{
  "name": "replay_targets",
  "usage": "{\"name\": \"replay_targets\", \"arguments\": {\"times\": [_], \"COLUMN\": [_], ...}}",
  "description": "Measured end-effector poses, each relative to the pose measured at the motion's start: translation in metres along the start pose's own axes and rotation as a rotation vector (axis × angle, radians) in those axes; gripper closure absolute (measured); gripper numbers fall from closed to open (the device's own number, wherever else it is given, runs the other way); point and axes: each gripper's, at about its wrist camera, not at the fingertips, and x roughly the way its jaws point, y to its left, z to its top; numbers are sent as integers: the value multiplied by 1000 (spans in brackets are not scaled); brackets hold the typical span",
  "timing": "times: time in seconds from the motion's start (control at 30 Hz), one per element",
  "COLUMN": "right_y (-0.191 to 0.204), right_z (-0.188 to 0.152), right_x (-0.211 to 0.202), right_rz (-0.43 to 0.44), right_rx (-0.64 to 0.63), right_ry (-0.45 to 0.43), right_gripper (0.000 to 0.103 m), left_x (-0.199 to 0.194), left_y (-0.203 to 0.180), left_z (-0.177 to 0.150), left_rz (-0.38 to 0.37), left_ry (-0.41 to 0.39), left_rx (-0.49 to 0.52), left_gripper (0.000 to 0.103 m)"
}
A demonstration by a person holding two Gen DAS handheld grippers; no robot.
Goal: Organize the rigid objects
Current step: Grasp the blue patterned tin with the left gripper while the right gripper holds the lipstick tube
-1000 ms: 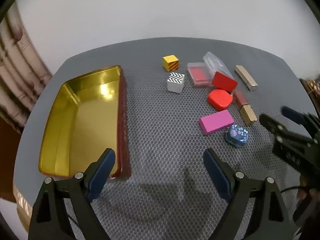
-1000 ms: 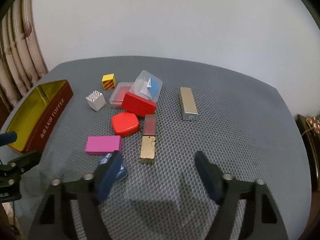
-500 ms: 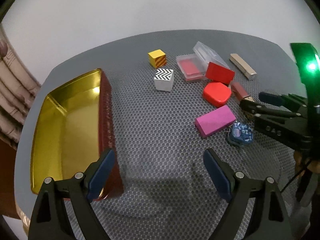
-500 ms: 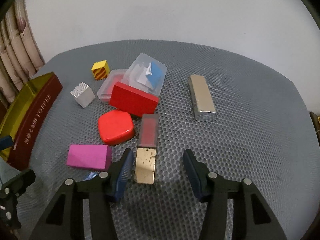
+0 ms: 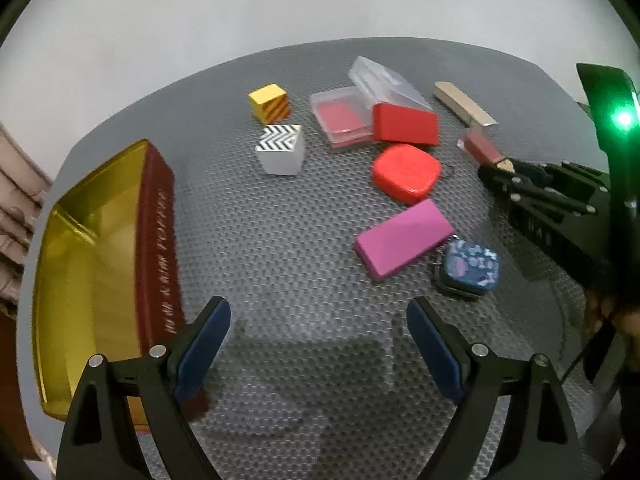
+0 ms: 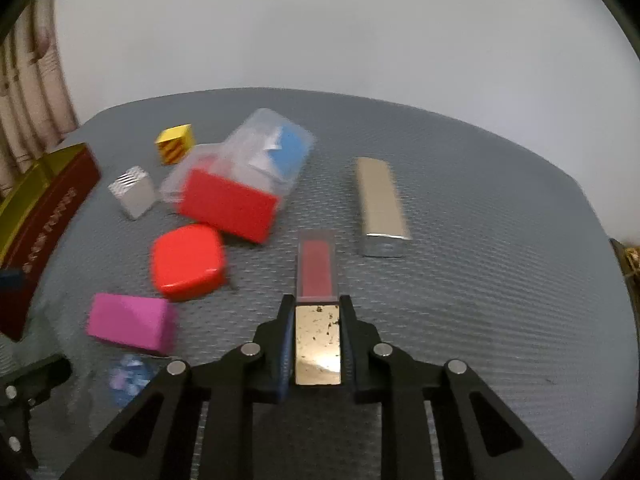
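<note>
The blue patterned case is blurred in the right wrist view, and the gold tin is cut off there. Grey mesh worktop, white wall, curtain at left. The right gripper, wide a second ago, has just closed and pinches the gold end of the lipstick, seemingly on the worktop. The left gripper hangs spread, empty.

Right hand-held gripper apparently clamped, left hand-held gripper agape

Each hand-held gripper is black plastic — angular arms with cut-out slots, silver screws, dark blue pads. A green light glows on one.
</note>
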Motion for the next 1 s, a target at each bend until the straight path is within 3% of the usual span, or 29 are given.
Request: {"name": "replay_targets", "arguments": {"times": [0.33, 0.7, 0.9, 1.0], "right_y": [-34, -30, -39, -47], "right_z": [-6, -5, -11, -9], "right_x": [3, 15, 13, 17], "right_rz": [-70, -49, -46, -44], "right_rx": [85, 118, 120, 120], "right_ry": [-10, -9, -9, -9], "right_gripper": [83, 82, 82, 82], "left_x": [-14, 17, 28, 27], "left_y": [-44, -70, -72, -76], "left_z": [-5, 11, 18, 21], "left_rz": [-101, -130, -123, -125], "left_ry": [-42, 52, 60, 42], "left_rx": [91, 57, 26, 35], "left_gripper": [15, 16, 31, 44]}}
